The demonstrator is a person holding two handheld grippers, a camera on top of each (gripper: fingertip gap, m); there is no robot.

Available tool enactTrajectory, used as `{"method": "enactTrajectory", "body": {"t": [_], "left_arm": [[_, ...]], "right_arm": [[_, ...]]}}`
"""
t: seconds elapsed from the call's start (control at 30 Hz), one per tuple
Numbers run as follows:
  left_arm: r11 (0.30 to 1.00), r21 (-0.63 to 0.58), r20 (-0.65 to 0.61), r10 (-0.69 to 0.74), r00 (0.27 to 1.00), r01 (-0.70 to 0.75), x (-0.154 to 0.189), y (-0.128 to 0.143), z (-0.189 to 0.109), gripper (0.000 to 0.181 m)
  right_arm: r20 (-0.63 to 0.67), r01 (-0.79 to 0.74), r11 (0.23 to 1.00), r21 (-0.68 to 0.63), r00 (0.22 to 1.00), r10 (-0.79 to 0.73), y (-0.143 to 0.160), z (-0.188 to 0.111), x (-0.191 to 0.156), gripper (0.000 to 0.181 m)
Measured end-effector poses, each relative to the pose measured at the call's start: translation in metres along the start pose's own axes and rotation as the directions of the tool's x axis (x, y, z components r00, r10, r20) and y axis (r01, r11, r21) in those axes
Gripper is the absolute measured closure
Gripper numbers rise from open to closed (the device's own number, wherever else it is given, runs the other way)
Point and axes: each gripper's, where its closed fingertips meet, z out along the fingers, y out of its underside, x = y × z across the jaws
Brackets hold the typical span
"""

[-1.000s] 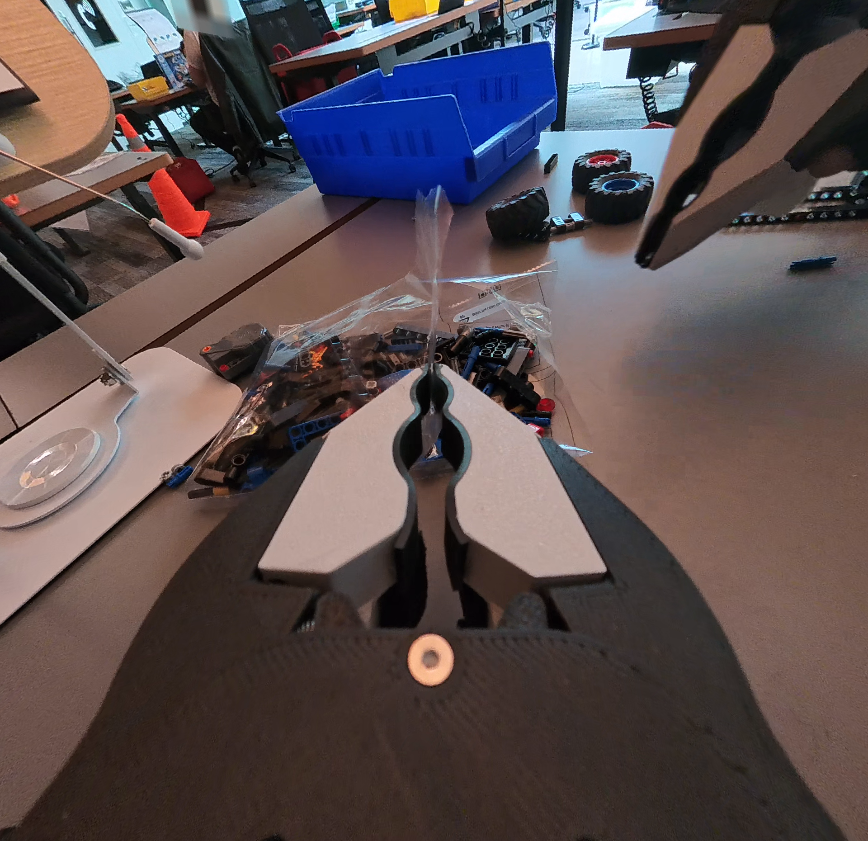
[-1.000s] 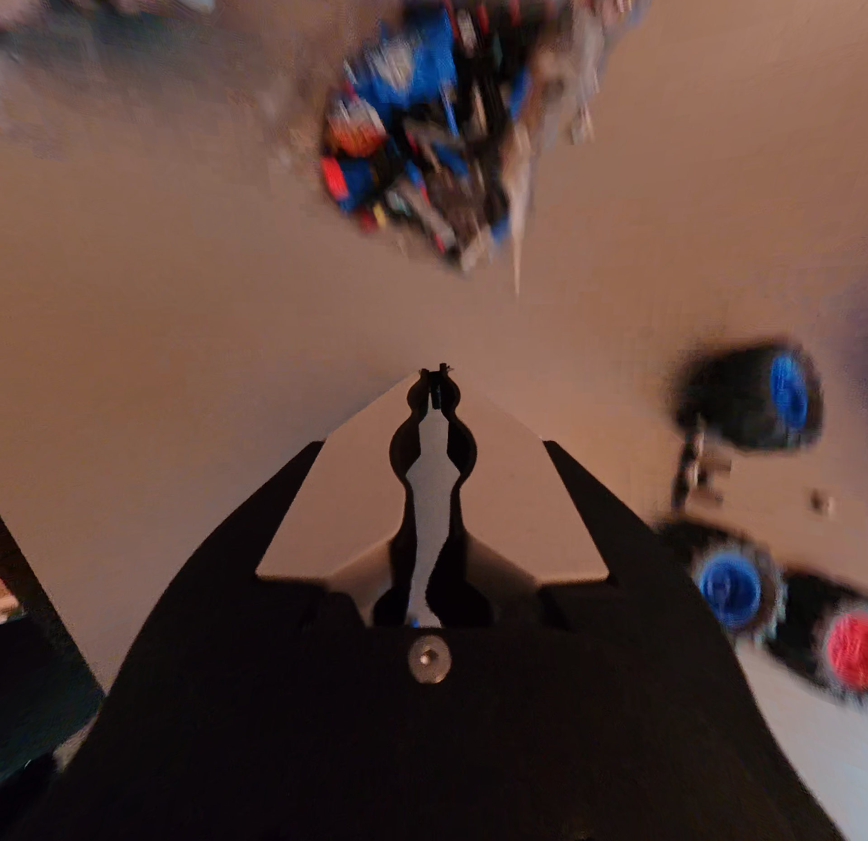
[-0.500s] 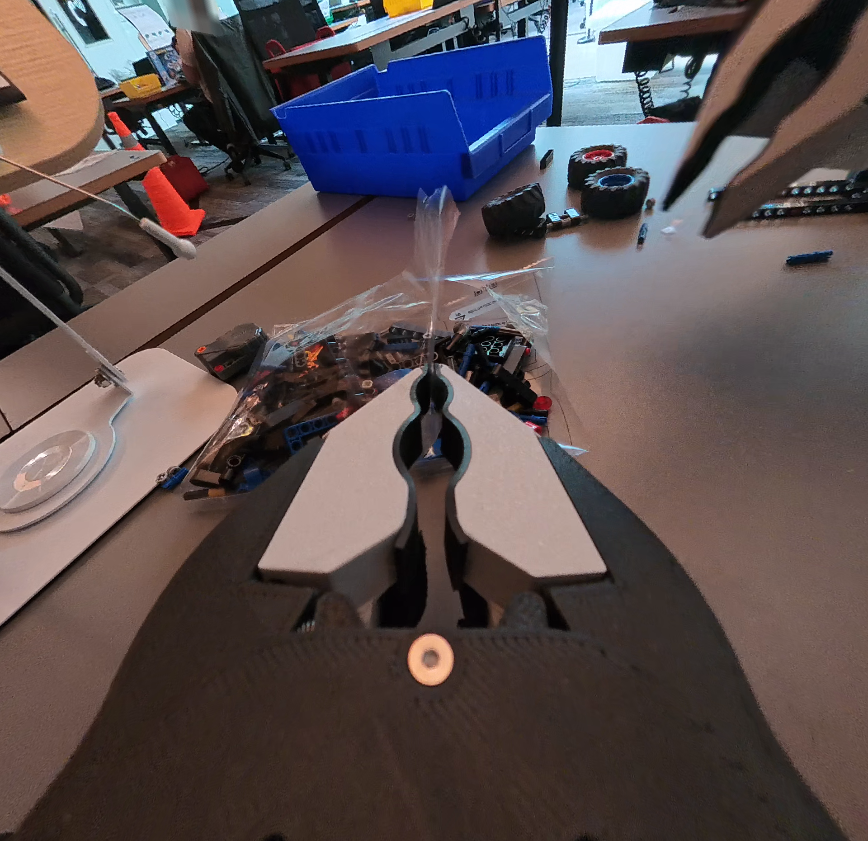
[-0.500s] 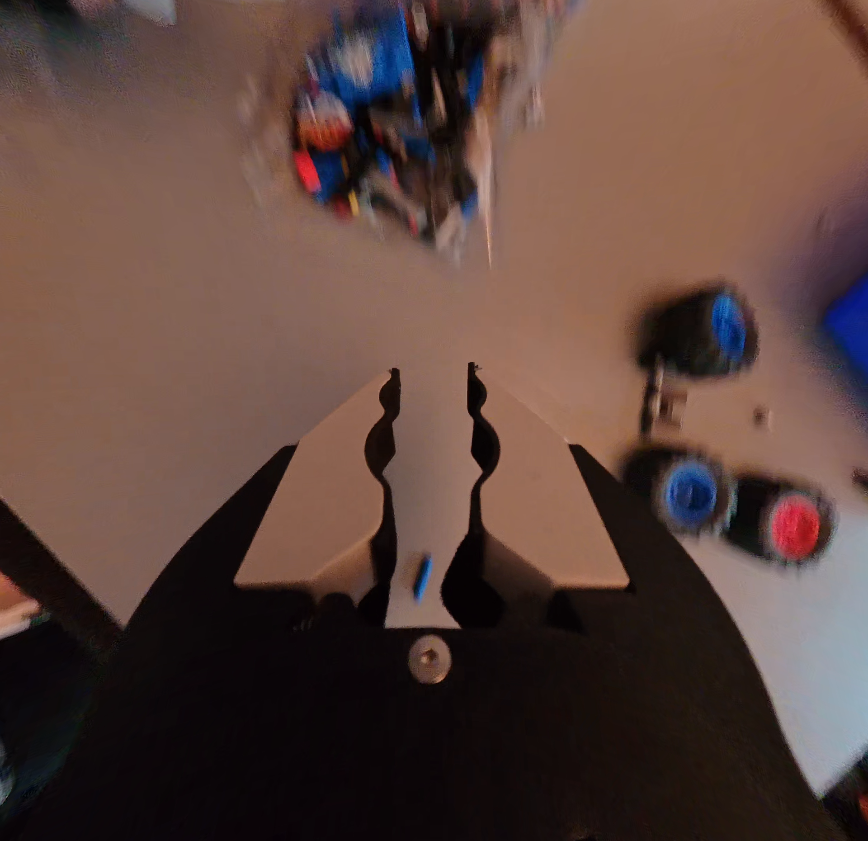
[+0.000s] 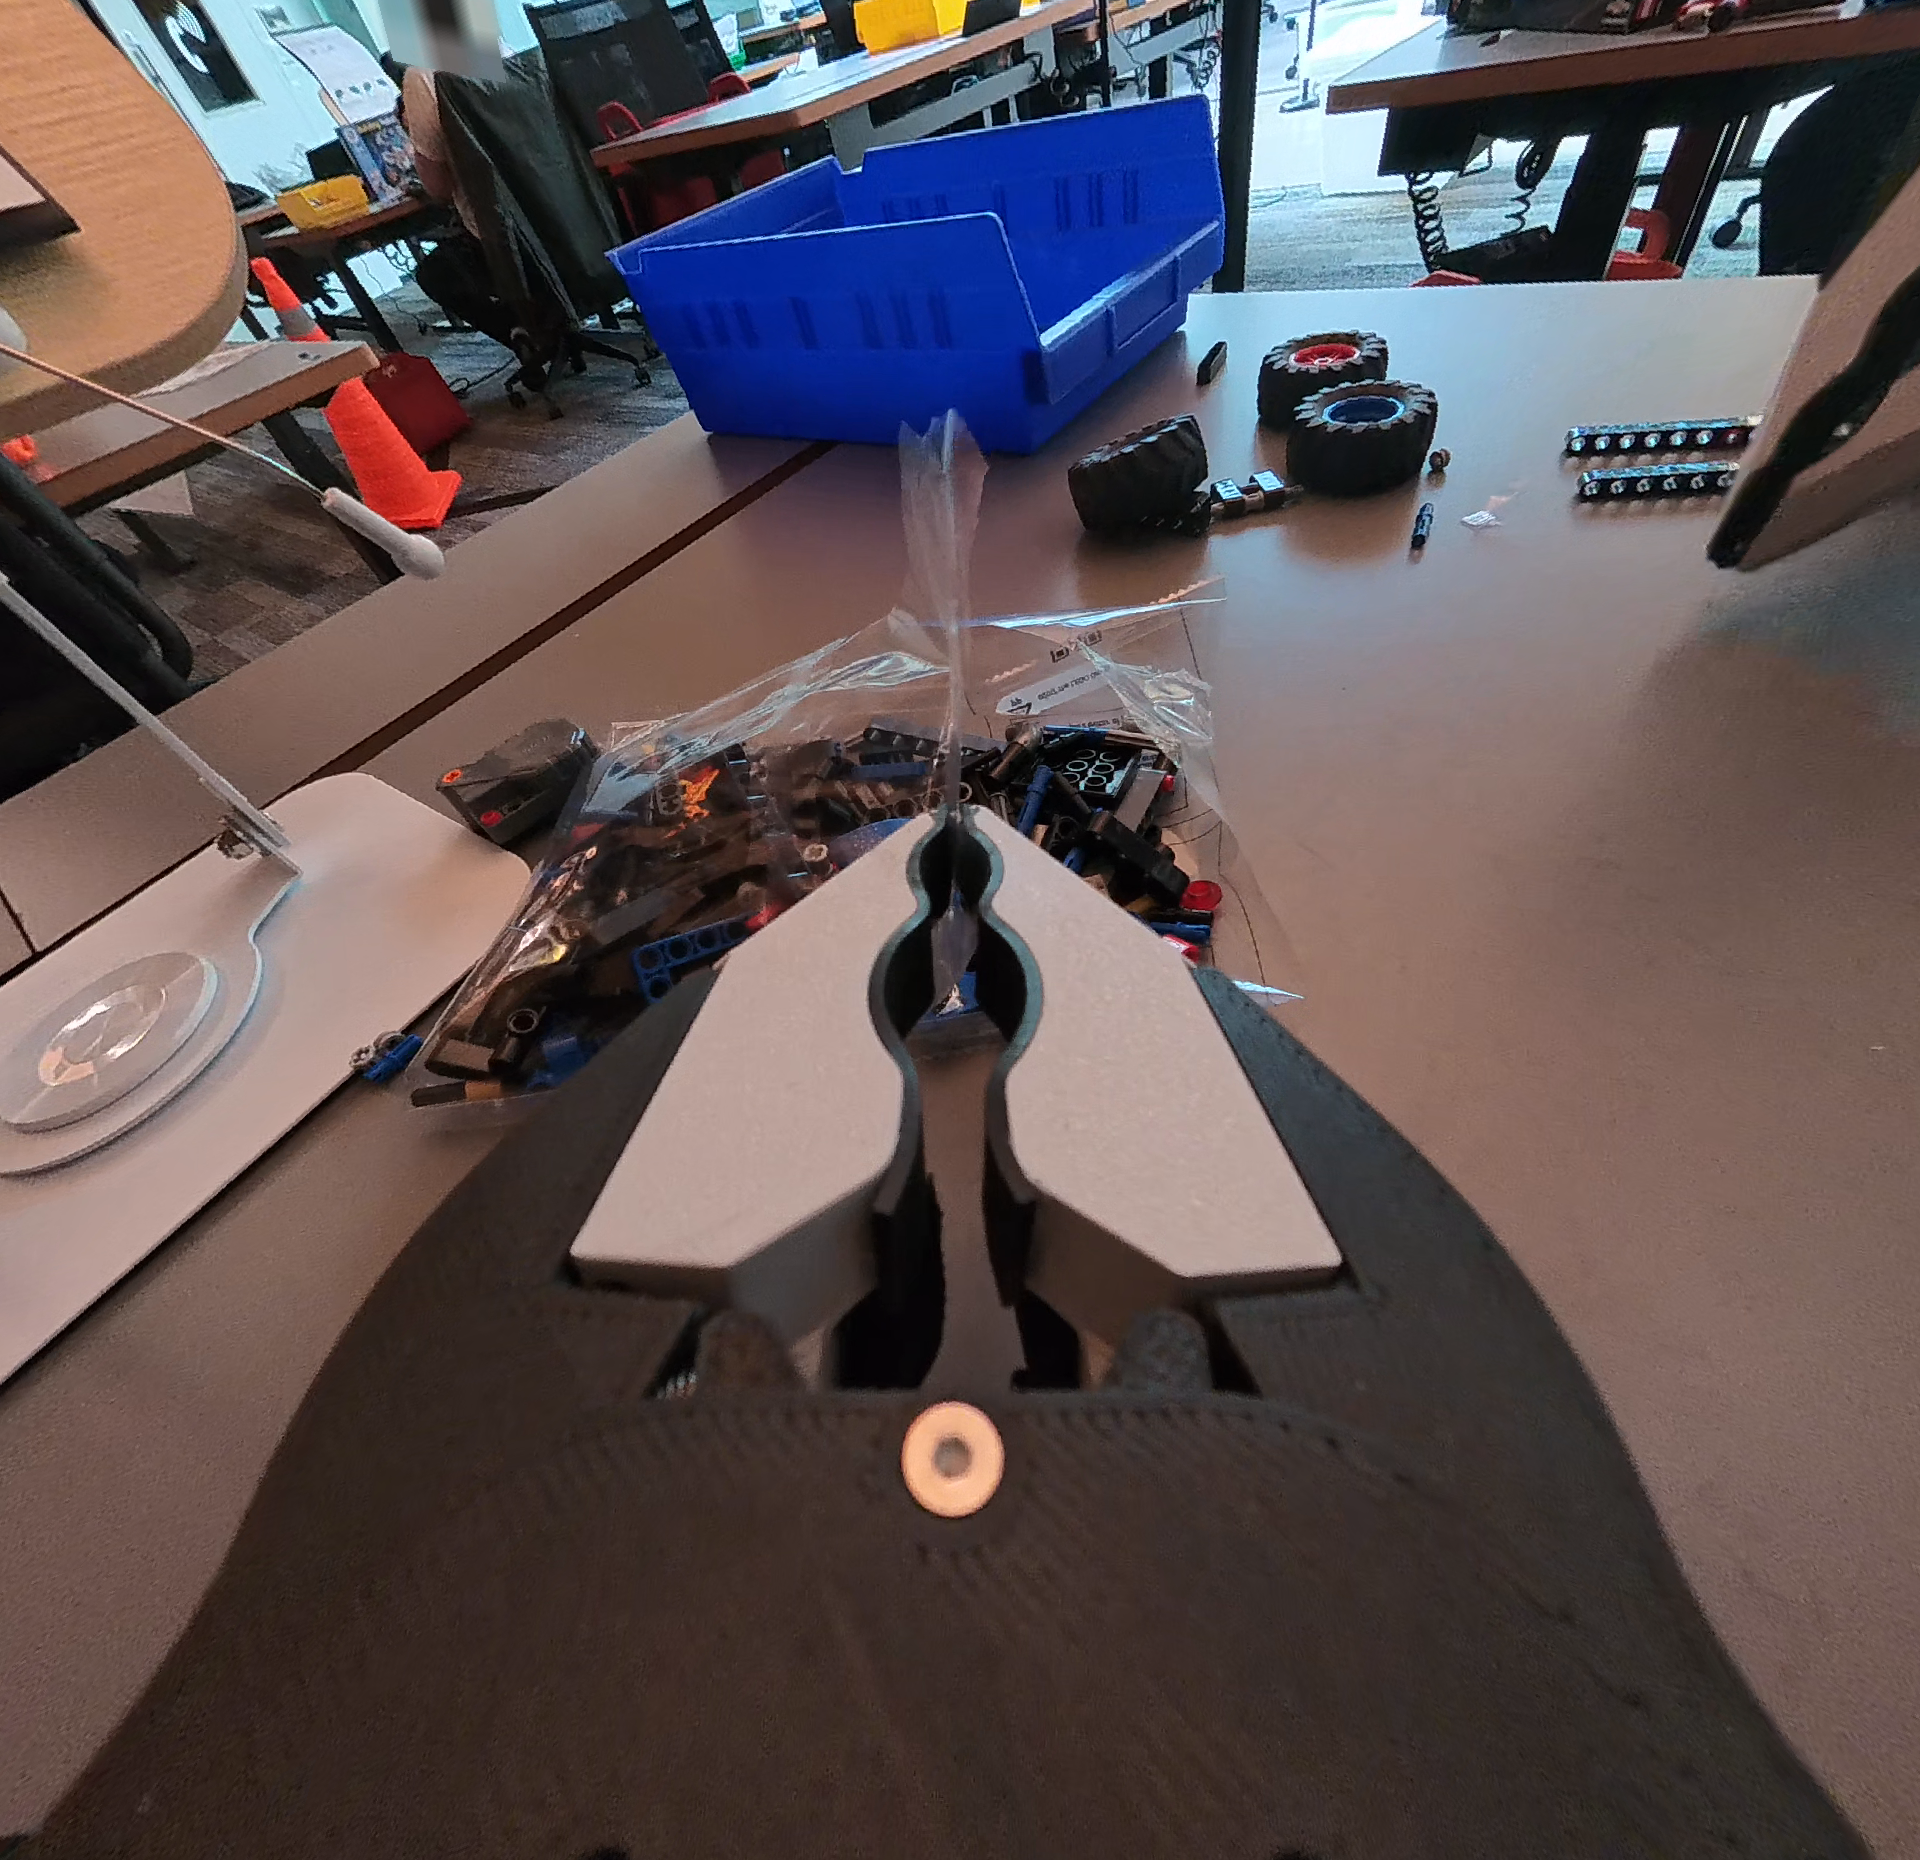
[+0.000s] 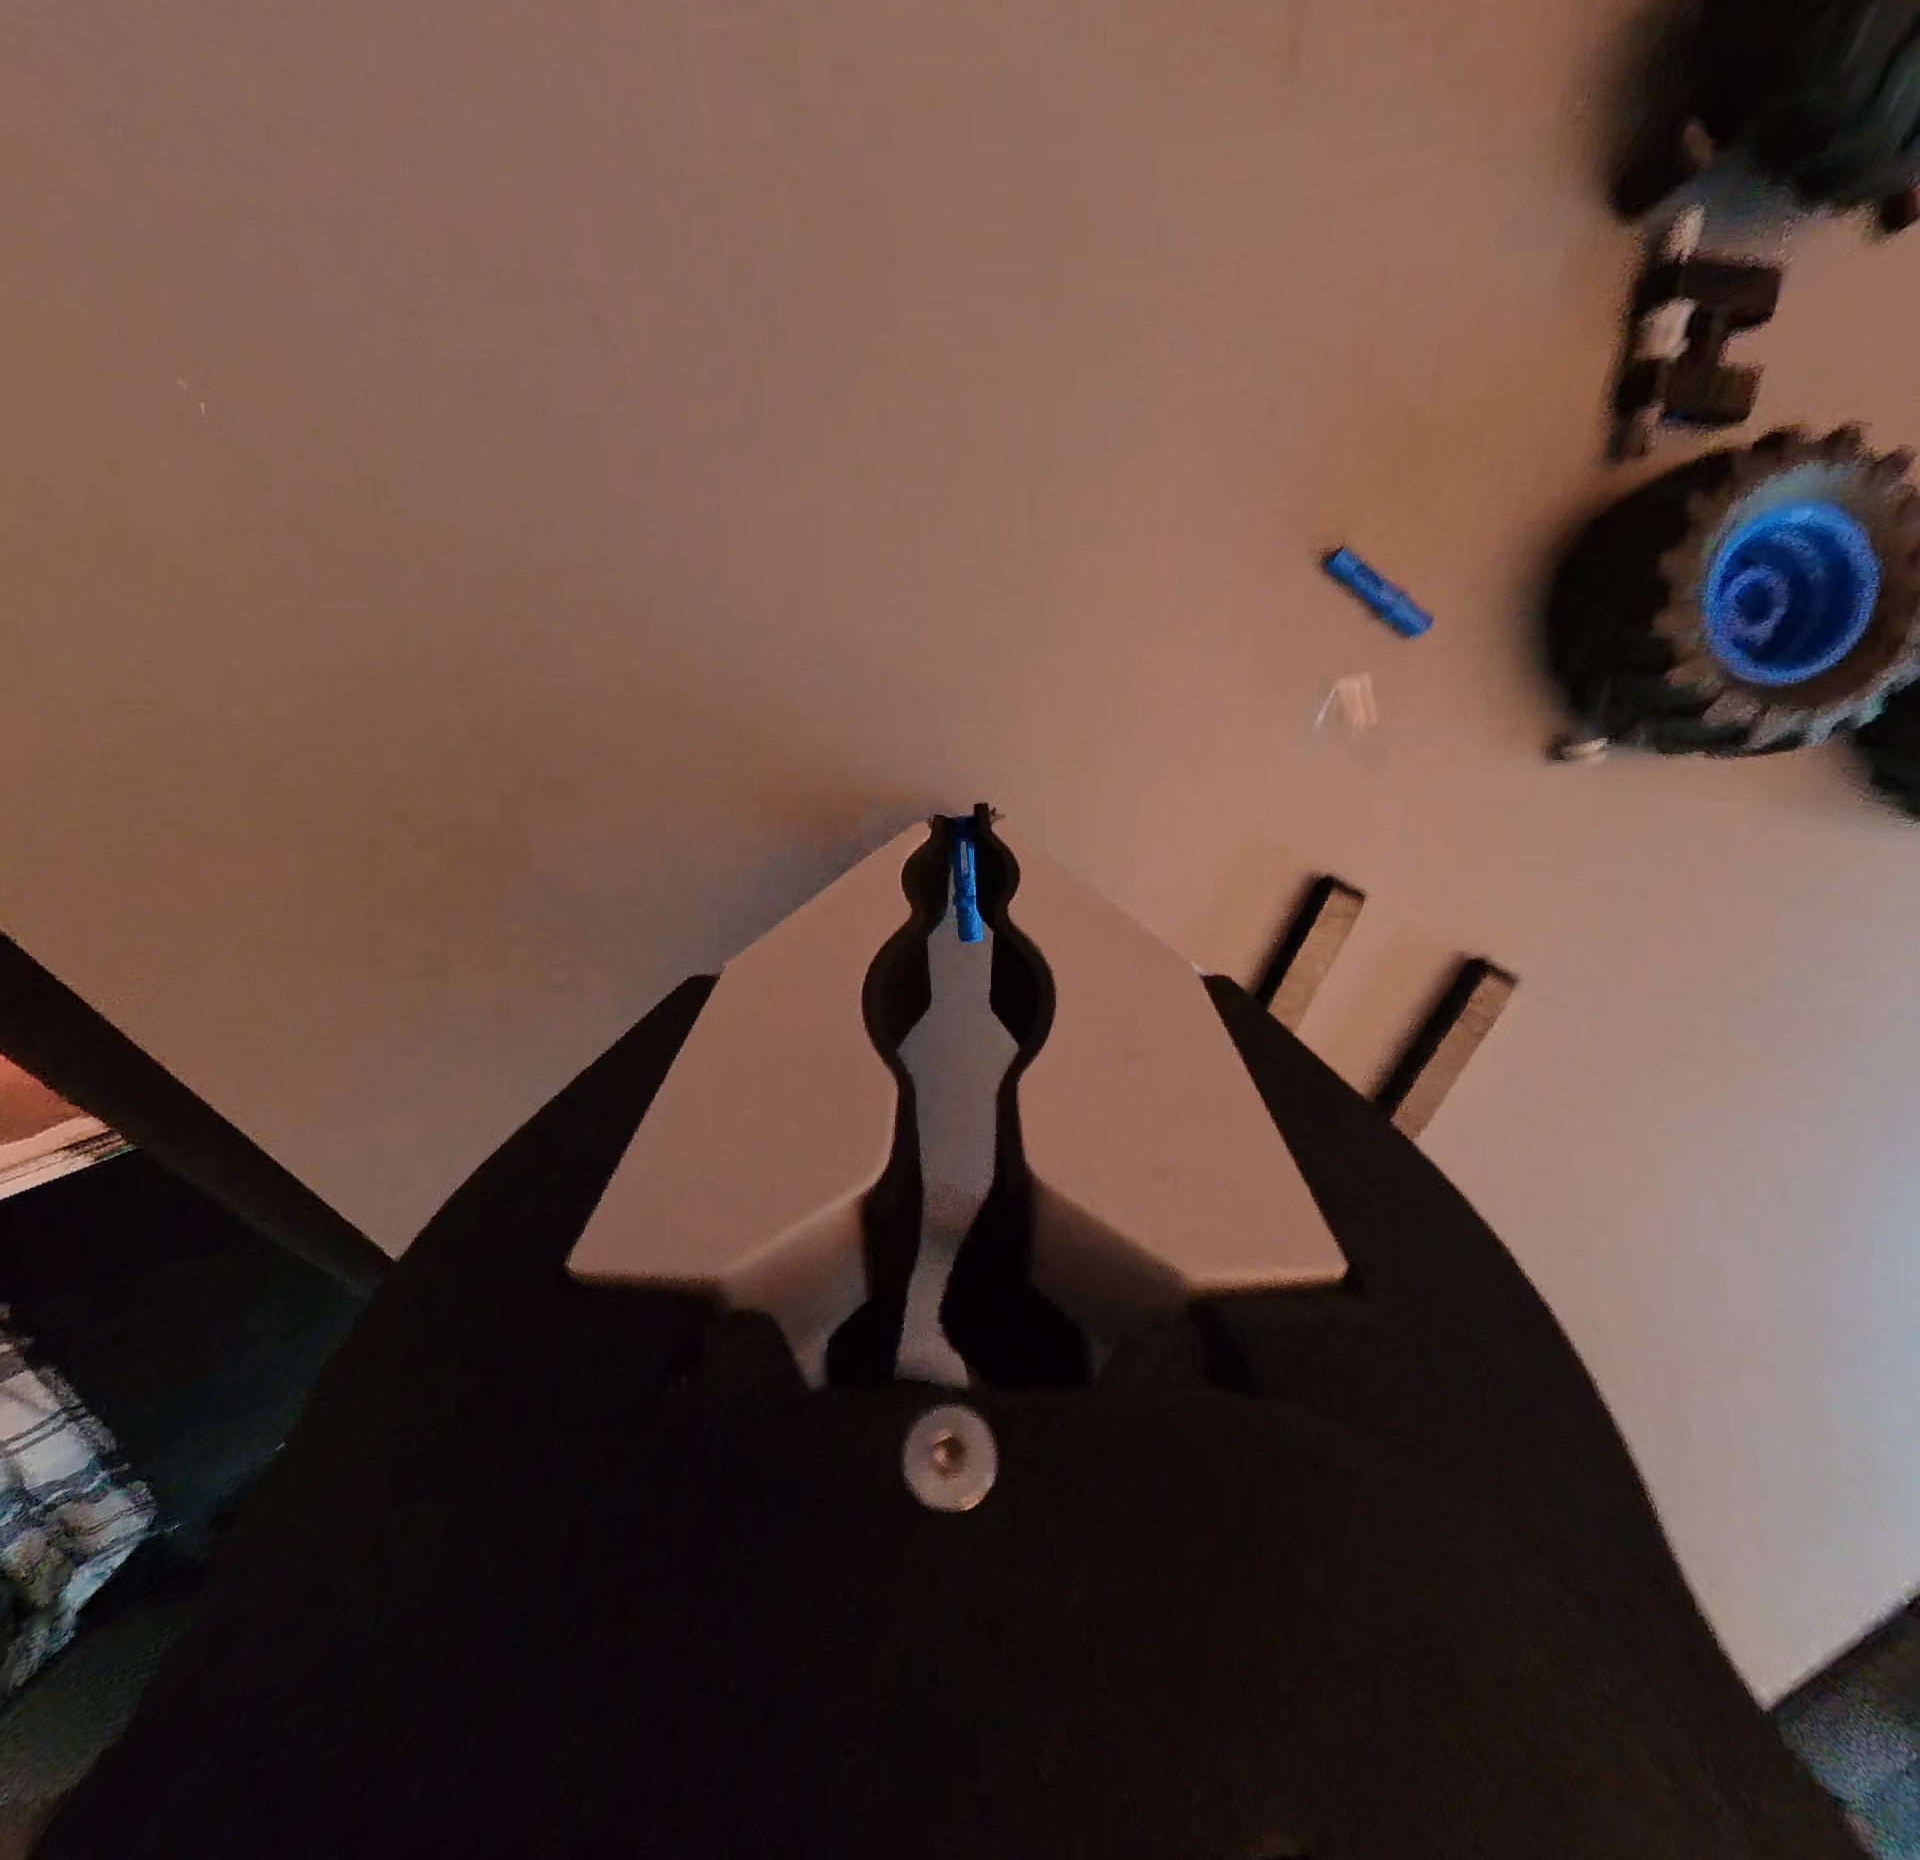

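A clear plastic bag (image 5: 790,823) full of black, blue and red building pieces lies on the brown table (image 5: 1507,927). My left gripper (image 5: 951,818) is shut on a pulled-up fold of the bag's film (image 5: 940,563), just above the pile. My right gripper (image 6: 964,823) is shut on a small blue pin (image 6: 966,891), held upright between its tips close over the table. It also shows in the left wrist view (image 5: 1730,553) at the right edge, tips together.
A blue bin (image 5: 914,304) stands at the back. Three toy wheels (image 5: 1361,434) lie beside it; one has a blue hub (image 6: 1766,605). Two black beams (image 5: 1657,439), a dark pin (image 5: 1420,524) and another blue pin (image 6: 1377,591) lie nearby. A white stand base (image 5: 208,979) sits left. Spacing between my two grippers at the tips: around 25 centimetres.
My right gripper opened, left a dark pin by the wheels, moved right over a blue pin and shut on it. My left gripper kept its hold on the bag film.
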Motion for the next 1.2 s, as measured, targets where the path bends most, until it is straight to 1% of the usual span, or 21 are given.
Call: {"method": "enactTrajectory", "body": {"t": [0.03, 0.1, 0.17, 0.23, 0.3, 0.33, 0.37, 0.4, 0.43, 0.47, 0.5, 0.57, 0.63, 0.7, 0.73, 0.83, 0.9, 0.97, 1.03, 1.13, 1.2], "left_arm": [[1.0, 0.001, 0.0, -0.002, 1.0, 0.002, 0.0, 0.0, 0.0, 0.181], [1.0, -0.001, -0.003, -0.001, 1.0, 0.001, 0.0, 0.0, 0.0, 0.181], [1.0, -0.005, -0.004, 0.004, 1.0, -0.004, 0.001, 0.0, 0.001, 0.181], [1.0, -0.003, -0.004, 0.003, 1.0, -0.003, 0.001, 0.0, 0.001, 0.181], [1.0, 0.005, -0.002, -0.004, 1.0, 0.004, 0.0, -0.001, 0.0, 0.181], [1.0, 0.007, 0.0, -0.008, 1.0, 0.008, -0.001, -0.001, -0.001, 0.181], [1.0, 0.008, 0.002, -0.009, 1.0, 0.009, -0.002, -0.001, -0.001, 0.181], [1.0, 0.009, 0.003, -0.012, 1.0, 0.012, -0.003, -0.001, -0.002, 0.181], [1.0, 0.01, 0.004, -0.014, 1.0, 0.013, -0.003, -0.001, -0.002, 0.181], [1.0, 0.01, 0.003, -0.014, 1.0, 0.014, -0.003, -0.001, -0.002, 0.181], [1.0, 0.008, 0.001, -0.013, 1.0, 0.013, -0.003, -0.001, -0.002, 0.181], [1.0, 0.001, -0.003, -0.009, 1.0, 0.009, -0.001, 0.0, -0.001, 0.181], [1.0, -0.002, -0.011, -0.004, 1.0, 0.004, 0.001, 0.0, 0.001, 0.181], [1.0, -0.006, -0.015, 0.003, 1.0, -0.004, 0.003, 0.0, 0.001, 0.181], [1.0, -0.008, -0.016, 0.006, 1.0, -0.006, 0.003, 0.0, 0.002, 0.181], [1.0, 0.001, -0.012, -0.002, 1.0, 0.002, 0.002, -0.001, 0.001, 0.181], [1.0, 0.007, -0.008, -0.01, 1.0, 0.01, 0.0, -0.001, 0.0, 0.181], [1.0, 0.008, -0.006, -0.012, 1.0, 0.012, 0.0, -0.001, -0.001, 0.181], [1.0, 0.006, -0.007, -0.007, 1.0, 0.007, 0.0, -0.001, 0.0, 0.181], [1.0, 0.001, -0.006, 0.0, 1.0, 0.0, 0.001, 0.0, 0.0, 0.181], [1.0, 0.003, -0.006, -0.001, 1.0, 0.001, 0.0, -0.001, 0.001, 0.181]], "right_arm": [[-0.016, 0.019, 1.0, 0.022, 1.0, -0.018, -0.008, -0.003, 0.001, 0.18], [0.035, 0.053, 0.991, 0.123, 0.998, -0.058, -0.04, -0.009, -0.013, 0.18], [0.048, 0.105, 0.972, 0.212, 0.992, -0.118, -0.08, -0.011, -0.028, 0.18], [0.025, 0.173, 0.939, 0.297, 0.982, -0.189, -0.129, -0.007, -0.041, 0.18], [0.073, 0.212, 0.91, 0.356, 0.965, -0.253, -0.174, 0.007, -0.061, 0.18], [0.063, 0.219, 0.898, 0.382, 0.963, -0.262, -0.196, 0.016, -0.063, 0.179], [0.046, 0.229, 0.882, 0.412, 0.961, -0.271, -0.215, 0.025, -0.064, 0.169], [0.046, 0.228, 0.882, 0.413, 0.962, -0.27, -0.225, 0.034, -0.063, 0.162], [0.043, 0.218, 0.897, 0.384, 0.967, -0.253, -0.228, 0.042, -0.059, 0.157], [0.025, 0.216, 0.907, 0.363, 0.97, -0.241, -0.225, 0.044, -0.054, 0.157], [-0.002, 0.218, 0.904, 0.369, 0.972, -0.234, -0.221, 0.038, -0.048, 0.161], [-0.073, 0.197, 0.908, 0.369, 0.98, -0.183, -0.197, 0.018, -0.027, 0.169], [-0.135, 0.139, 0.948, 0.288, 0.985, -0.103, -0.152, 0.005, 0.008, 0.169], [-0.15, 0.072, 0.981, 0.178, 0.988, -0.046, -0.102, 0.002, 0.039, 0.166], [-0.143, 0.055, 0.989, 0.14, 0.989, -0.034, -0.083, 0.004, 0.051, 0.165], [-0.115, 0.046, 0.997, 0.067, 0.993, -0.038, -0.048, 0.013, 0.074, 0.164], [-0.096, 0.053, 0.998, 0.037, 0.994, -0.049, -0.037, 0.021, 0.083, 0.162], [-0.078, 0.082, 0.996, 0.038, 0.994, -0.079, -0.036, 0.028, 0.086, 0.169], [-0.019, 0.065, 0.996, 0.06, 0.998, -0.064, -0.039, 0.032, 0.082, 0.179], [0.048, 0.067, 0.995, 0.068, 0.996, -0.071, -0.04, 0.031, 0.072, 0.18], [0.072, 0.064, 0.992, 0.113, 0.995, -0.072, -0.053, 0.026, 0.059, 0.18]]}}
